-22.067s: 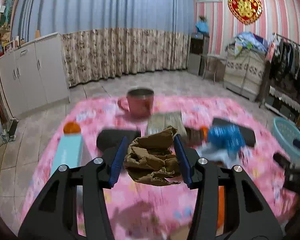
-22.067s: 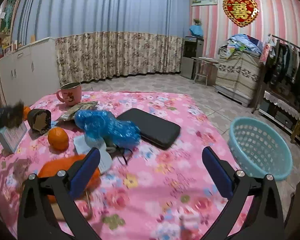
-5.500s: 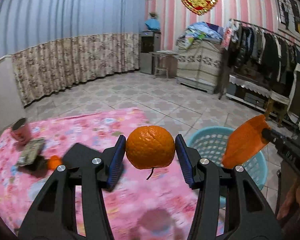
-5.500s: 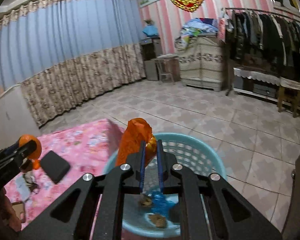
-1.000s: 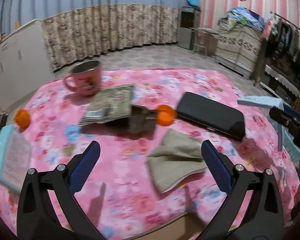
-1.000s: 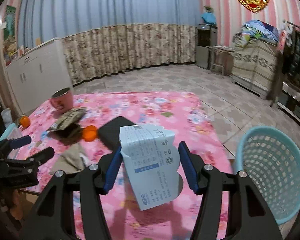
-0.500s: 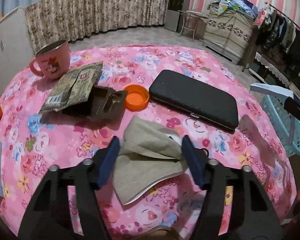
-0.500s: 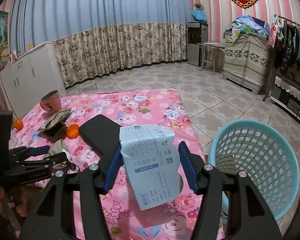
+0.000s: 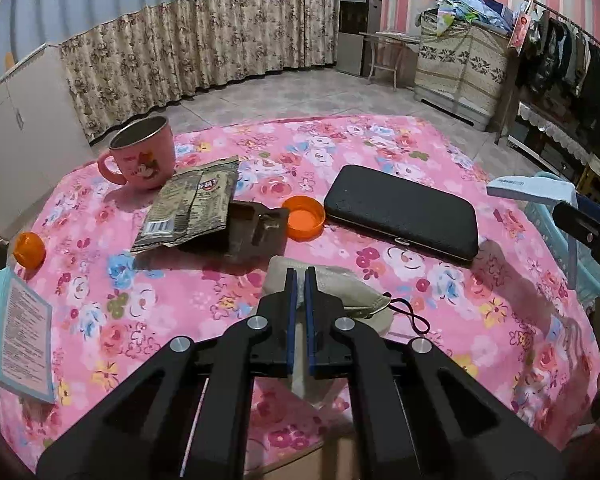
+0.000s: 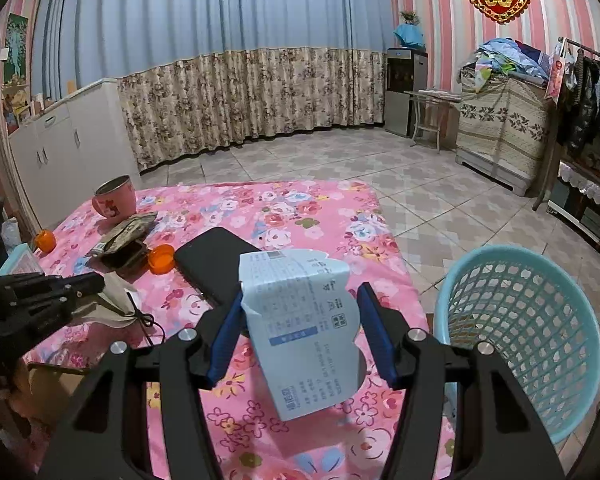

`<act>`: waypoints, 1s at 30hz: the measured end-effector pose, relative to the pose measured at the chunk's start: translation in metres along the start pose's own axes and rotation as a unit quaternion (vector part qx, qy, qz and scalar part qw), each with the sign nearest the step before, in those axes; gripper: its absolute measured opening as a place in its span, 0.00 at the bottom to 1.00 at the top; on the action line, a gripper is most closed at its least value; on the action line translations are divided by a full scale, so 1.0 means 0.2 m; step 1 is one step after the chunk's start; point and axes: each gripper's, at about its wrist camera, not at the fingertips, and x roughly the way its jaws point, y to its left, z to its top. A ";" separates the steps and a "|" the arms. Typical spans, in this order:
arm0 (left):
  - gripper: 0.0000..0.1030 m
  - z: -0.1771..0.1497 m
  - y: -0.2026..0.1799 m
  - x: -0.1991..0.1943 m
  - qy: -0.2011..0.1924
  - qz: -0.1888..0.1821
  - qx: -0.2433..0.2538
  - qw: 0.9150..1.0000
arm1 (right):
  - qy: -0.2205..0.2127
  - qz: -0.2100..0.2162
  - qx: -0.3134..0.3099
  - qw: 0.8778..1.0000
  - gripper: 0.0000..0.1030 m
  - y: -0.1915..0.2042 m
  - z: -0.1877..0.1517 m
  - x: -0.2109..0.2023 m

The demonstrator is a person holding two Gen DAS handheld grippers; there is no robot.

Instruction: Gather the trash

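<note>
A beige face mask [image 9: 352, 292] with a black ear loop lies on the pink floral tablecloth [image 9: 440, 280]. My left gripper [image 9: 299, 276] is over its near part. The jaws are closing to a thin slit with mask fabric pinched between them. The right wrist view shows the same left gripper [image 10: 88, 280] on the mask [image 10: 114, 300]. My right gripper [image 10: 300, 312] is shut on a crumpled light blue paper carton [image 10: 304, 320], held above the table's right corner. A teal mesh basket [image 10: 540, 320] stands on the floor just right of it.
On the table are a pink mug [image 9: 140, 160], a snack wrapper [image 9: 192, 208], a brown tray [image 9: 256, 232], an orange lid [image 9: 303, 222], a black case [image 9: 400, 212], a small orange [image 9: 29, 250] and a pale blue box [image 9: 16, 332]. Tiled floor lies beyond.
The left gripper's jaws went from wide open to shut around the mask. The right gripper kept its hold on the carton and stayed near the basket.
</note>
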 end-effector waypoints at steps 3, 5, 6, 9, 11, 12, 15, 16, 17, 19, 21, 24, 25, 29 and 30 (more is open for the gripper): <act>0.02 -0.01 0.00 -0.01 0.003 0.005 -0.001 1.000 | -0.002 0.000 0.000 1.000 0.55 0.00 0.00 -0.01; 0.01 -0.02 0.00 -0.05 -0.003 0.016 0.005 1.000 | -0.004 0.001 0.002 1.000 0.55 -0.01 0.00 -0.02; 0.00 -0.02 0.00 -0.07 -0.010 0.024 0.012 1.000 | -0.005 0.001 0.003 1.000 0.55 -0.02 0.00 -0.02; 0.00 0.02 -0.03 -0.17 -0.039 0.045 0.028 0.998 | -0.010 0.002 0.010 1.000 0.55 -0.04 0.01 -0.05; 0.00 0.05 -0.04 -0.23 -0.057 0.046 0.030 0.997 | -0.017 0.004 0.016 1.000 0.55 -0.05 0.02 -0.07; 0.00 0.07 -0.05 -0.26 -0.064 0.047 0.032 0.996 | -0.020 0.004 0.018 1.000 0.55 -0.06 0.02 -0.08; 0.01 0.11 -0.05 -0.29 -0.072 0.048 0.028 0.996 | -0.022 0.002 0.025 0.999 0.55 -0.10 0.02 -0.10; 0.07 0.11 -0.04 -0.28 -0.069 0.047 0.025 0.996 | -0.021 0.002 0.028 0.999 0.55 -0.11 0.02 -0.10; 0.25 0.09 -0.03 -0.26 -0.061 0.045 0.024 0.997 | -0.021 0.002 0.029 0.999 0.55 -0.12 0.02 -0.10; 0.49 0.05 0.00 -0.20 -0.040 0.042 0.012 0.998 | -0.021 0.000 0.030 0.999 0.55 -0.14 0.02 -0.10; 0.57 0.00 0.01 -0.15 -0.023 0.036 0.010 0.999 | -0.020 -0.001 0.031 0.999 0.55 -0.15 0.01 -0.11; 0.65 -0.07 0.02 -0.07 -0.003 0.046 0.006 0.999 | -0.017 -0.001 0.034 0.999 0.55 -0.16 0.00 -0.10; 0.65 -0.09 0.03 -0.04 0.006 0.043 0.002 0.999 | -0.016 0.001 0.035 0.999 0.55 -0.16 0.00 -0.10; 0.65 -0.13 0.08 0.06 0.033 0.018 -0.036 0.999 | -0.009 0.004 0.026 1.000 0.55 -0.13 -0.01 -0.08; 0.65 -0.13 0.09 0.08 0.039 0.015 -0.043 0.998 | -0.008 0.004 0.023 1.000 0.55 -0.12 -0.01 -0.08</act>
